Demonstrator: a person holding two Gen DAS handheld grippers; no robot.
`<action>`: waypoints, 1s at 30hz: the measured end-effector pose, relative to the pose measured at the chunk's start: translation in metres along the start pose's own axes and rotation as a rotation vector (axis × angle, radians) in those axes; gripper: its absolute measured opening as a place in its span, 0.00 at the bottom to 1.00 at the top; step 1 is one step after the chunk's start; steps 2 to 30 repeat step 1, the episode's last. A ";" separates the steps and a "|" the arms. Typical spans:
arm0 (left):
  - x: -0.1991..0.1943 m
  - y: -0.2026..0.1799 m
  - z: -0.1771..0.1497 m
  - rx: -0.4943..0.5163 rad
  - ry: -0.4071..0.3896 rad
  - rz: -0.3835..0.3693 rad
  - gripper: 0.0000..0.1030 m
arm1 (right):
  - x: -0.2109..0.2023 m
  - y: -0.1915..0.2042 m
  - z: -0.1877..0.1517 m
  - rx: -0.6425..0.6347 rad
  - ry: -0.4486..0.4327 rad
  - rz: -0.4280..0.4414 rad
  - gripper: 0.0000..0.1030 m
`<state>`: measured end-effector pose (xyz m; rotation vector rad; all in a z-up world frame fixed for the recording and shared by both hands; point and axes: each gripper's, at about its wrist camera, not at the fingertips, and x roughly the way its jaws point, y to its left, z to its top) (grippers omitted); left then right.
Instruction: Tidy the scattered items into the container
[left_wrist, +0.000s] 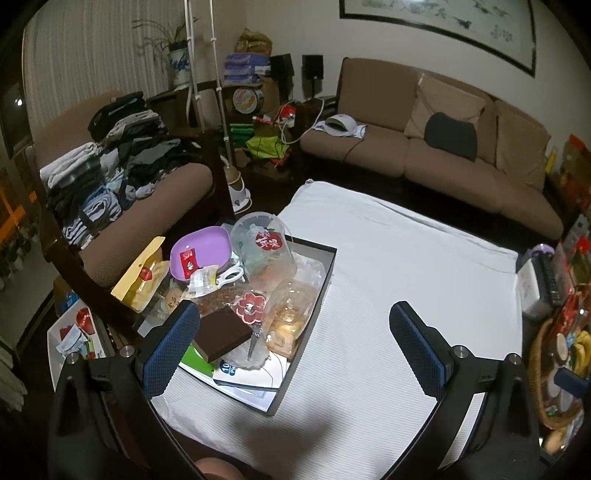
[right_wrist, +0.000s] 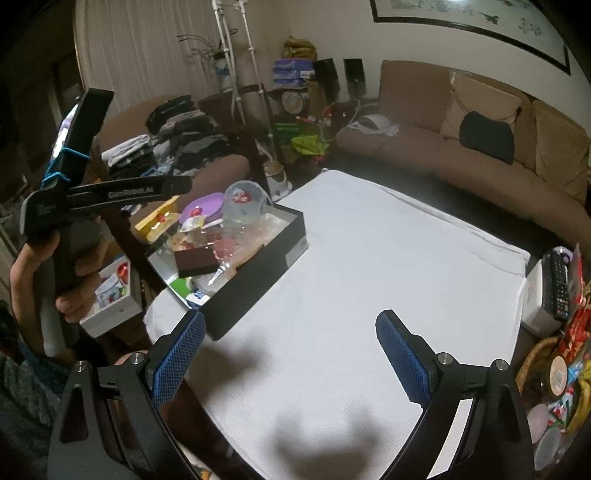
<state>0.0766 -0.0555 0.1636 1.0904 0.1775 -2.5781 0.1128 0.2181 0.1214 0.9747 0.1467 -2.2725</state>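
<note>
A black shallow box sits at the left edge of the white-covered table. It holds a brown block, clear plastic jars, a red flower tag, scissors and papers. My left gripper is open and empty, hovering over the box's near right side. In the right wrist view the box lies left of centre. My right gripper is open and empty above the bare cloth. The left gripper's body shows at the left, held by a hand.
A purple bowl and yellow packet lie left of the box. A brown sofa stands behind, an armchair with stacked clothes at left. A remote and a snack basket are at the right.
</note>
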 end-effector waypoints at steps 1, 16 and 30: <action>0.000 -0.001 0.000 0.005 -0.001 0.002 1.00 | 0.000 0.000 0.000 0.001 -0.001 -0.001 0.94; 0.000 -0.001 0.000 0.005 -0.001 0.002 1.00 | 0.000 0.000 0.000 0.001 -0.001 -0.001 0.94; 0.000 -0.001 0.000 0.005 -0.001 0.002 1.00 | 0.000 0.000 0.000 0.001 -0.001 -0.001 0.94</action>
